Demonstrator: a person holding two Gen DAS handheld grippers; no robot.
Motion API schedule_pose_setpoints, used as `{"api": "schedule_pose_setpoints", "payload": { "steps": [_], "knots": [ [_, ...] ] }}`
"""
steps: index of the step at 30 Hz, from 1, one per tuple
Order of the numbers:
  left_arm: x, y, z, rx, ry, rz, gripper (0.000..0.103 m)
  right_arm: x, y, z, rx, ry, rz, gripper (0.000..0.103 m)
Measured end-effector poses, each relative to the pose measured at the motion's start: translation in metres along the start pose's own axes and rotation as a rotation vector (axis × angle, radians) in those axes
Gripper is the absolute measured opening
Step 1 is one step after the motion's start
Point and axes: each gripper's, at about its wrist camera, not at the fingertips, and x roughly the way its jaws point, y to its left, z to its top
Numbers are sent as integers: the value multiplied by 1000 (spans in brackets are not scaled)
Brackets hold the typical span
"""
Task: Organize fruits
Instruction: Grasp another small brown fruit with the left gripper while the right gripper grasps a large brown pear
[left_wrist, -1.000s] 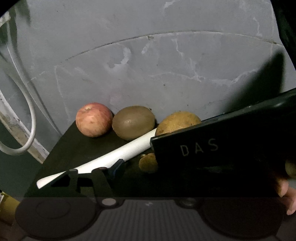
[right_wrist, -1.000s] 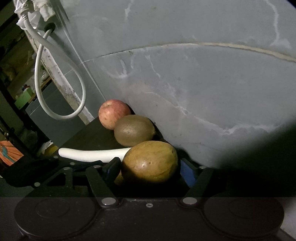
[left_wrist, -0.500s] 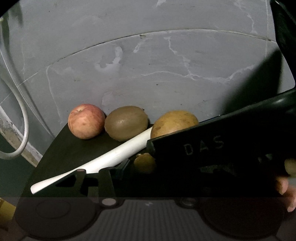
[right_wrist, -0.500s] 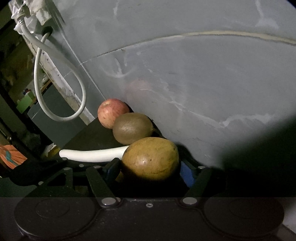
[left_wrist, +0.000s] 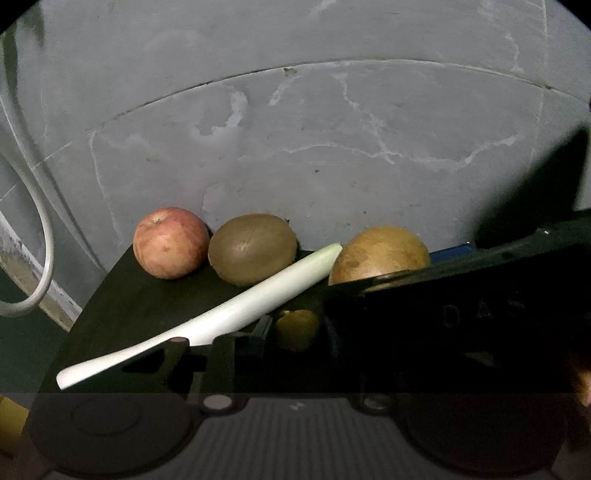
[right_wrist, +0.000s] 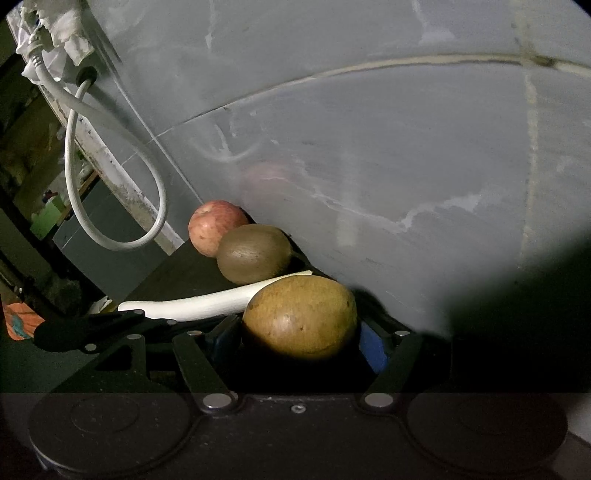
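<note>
A red apple (left_wrist: 170, 242) and a brown kiwi (left_wrist: 253, 249) sit side by side against the grey wall on a dark shelf (left_wrist: 125, 306). They also show in the right wrist view, the apple (right_wrist: 216, 226) behind the kiwi (right_wrist: 254, 253). My right gripper (right_wrist: 301, 336) is shut on a yellow-brown mango (right_wrist: 301, 317), which stands right of the kiwi (left_wrist: 378, 254). A white leek stalk (left_wrist: 207, 321) lies slanted across the shelf. A small orange fruit (left_wrist: 297, 328) sits at my left gripper (left_wrist: 295, 332), whose right finger is hidden behind the right gripper's body.
The grey cracked wall (left_wrist: 314, 147) stands close behind the fruits. A white cable loop (right_wrist: 110, 192) hangs at the left past the shelf's end. The right gripper's black body (left_wrist: 461, 325) crosses the left wrist view.
The mango in my right gripper has shifted slightly toward the wall, beside the kiwi. My left gripper has moved closer to the shelf; the apple, kiwi and leek stayed put.
</note>
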Motion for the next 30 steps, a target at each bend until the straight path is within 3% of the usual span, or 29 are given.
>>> {"api": "schedule_pose_setpoints", "payload": {
  "steps": [9,16,30],
  "knots": [
    [-9,-7,3,-38,68,40,31,-15,-5,-8,1,4,3,70],
    [-33,-8,-7,-137,116,81,31,-38,-8,-26,-14,-7,35,70],
    [-105,-23,-41,-286,110,121,32,-99,-5,-66,-46,-31,95,70]
  ]
}}
